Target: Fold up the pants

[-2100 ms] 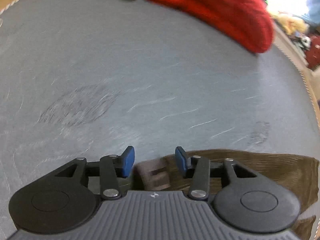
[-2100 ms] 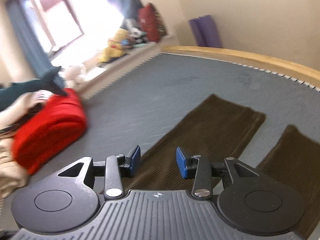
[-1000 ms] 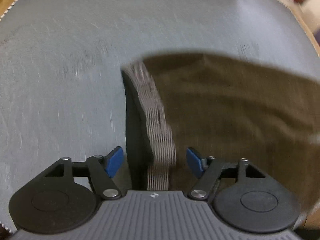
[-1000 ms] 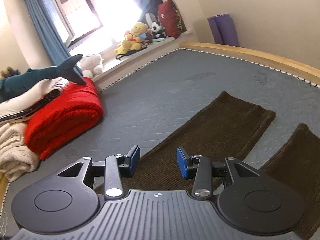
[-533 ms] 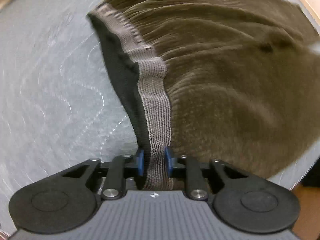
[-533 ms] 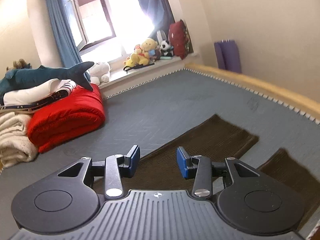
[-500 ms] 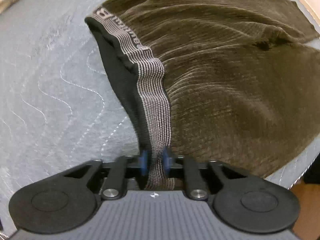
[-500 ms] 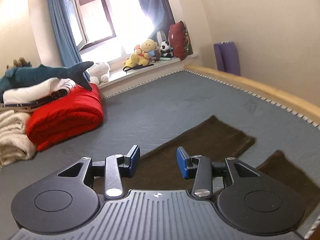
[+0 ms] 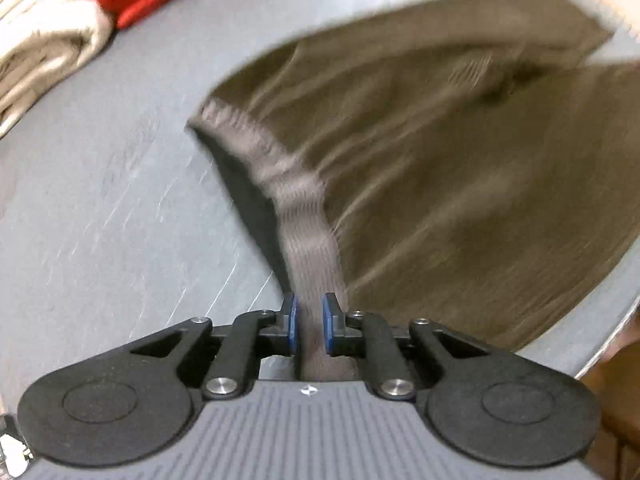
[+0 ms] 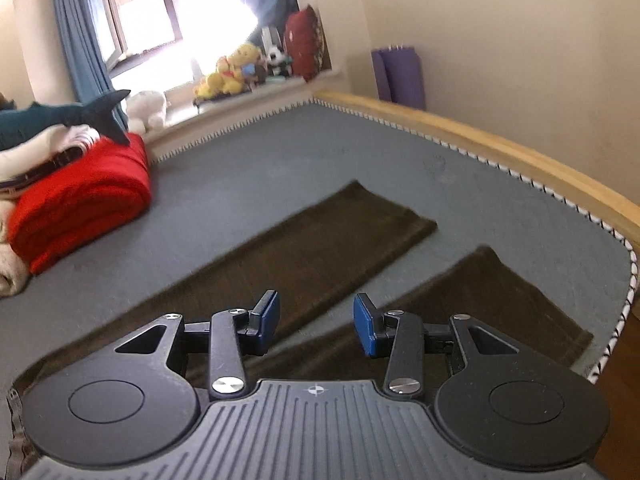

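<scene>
Overhead, the left gripper point(image 9: 308, 322) pinches the waistband point(image 9: 308, 248) of the brown pants point(image 10: 320, 248), its jaws easing apart slightly; the legs lie flat on the grey bed point(image 10: 280, 168). Right gripper point(image 10: 316, 320) jaws hang spread, empty. Red blanket point(image 10: 80, 204), window point(image 10: 160, 8), stuffed toys point(image 10: 228, 72) beyond.

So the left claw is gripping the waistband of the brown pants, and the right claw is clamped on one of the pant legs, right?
Not quite. The left gripper does grip the waistband of the pants. But the right wrist view shows the right gripper open above the legs, with nothing between its pads.
</scene>
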Action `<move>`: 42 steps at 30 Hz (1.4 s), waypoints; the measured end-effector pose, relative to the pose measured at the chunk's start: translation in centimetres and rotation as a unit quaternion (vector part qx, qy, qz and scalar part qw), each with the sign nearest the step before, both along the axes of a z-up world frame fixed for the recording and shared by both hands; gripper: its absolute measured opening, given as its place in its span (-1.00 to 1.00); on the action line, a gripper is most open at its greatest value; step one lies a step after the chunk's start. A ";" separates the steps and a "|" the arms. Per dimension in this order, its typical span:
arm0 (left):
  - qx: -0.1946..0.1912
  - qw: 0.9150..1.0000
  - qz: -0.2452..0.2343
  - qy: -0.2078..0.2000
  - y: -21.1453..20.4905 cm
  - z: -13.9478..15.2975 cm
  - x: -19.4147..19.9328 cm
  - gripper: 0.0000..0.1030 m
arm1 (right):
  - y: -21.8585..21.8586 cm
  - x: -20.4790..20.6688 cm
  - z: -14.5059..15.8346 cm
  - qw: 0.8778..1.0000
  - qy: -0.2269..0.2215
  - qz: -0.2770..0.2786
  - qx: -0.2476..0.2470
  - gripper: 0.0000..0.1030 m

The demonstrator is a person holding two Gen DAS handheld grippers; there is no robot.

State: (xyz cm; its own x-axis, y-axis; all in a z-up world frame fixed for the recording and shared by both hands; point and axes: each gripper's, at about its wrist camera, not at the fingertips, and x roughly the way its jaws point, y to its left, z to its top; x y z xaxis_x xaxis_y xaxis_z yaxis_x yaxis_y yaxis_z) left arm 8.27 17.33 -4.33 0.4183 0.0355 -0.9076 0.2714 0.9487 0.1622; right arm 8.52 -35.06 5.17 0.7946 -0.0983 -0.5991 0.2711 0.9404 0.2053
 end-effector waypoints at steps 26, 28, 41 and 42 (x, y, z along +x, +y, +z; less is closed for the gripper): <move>-0.039 0.987 -0.104 0.113 -3.0 -2.8 -1.5 -0.49 | 0.8 1.3 -1.0 1.000 0.029 0.001 -0.001 -0.14; 0.007 0.986 -0.094 0.141 -2.4 -4.6 -1.6 -0.52 | 0.7 1.3 -1.0 1.000 0.027 -0.003 -0.001 -0.14; -0.030 0.998 -0.061 0.010 -2.9 -1.6 -0.6 0.17 | 0.7 1.1 -0.6 0.999 -0.008 -0.028 0.019 -0.14; -0.033 0.998 -0.056 0.000 -2.9 -1.4 -0.5 0.26 | 0.9 1.1 -0.5 0.999 -0.011 -0.029 0.020 -0.14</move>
State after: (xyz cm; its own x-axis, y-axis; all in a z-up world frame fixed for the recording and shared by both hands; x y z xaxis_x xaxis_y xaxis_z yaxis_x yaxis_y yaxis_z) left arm 7.79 14.47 -5.73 0.4169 -0.0710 -0.9062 0.3761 0.9211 0.1009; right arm 9.62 -34.20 4.64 0.8016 -0.1210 -0.5855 0.3193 0.9146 0.2481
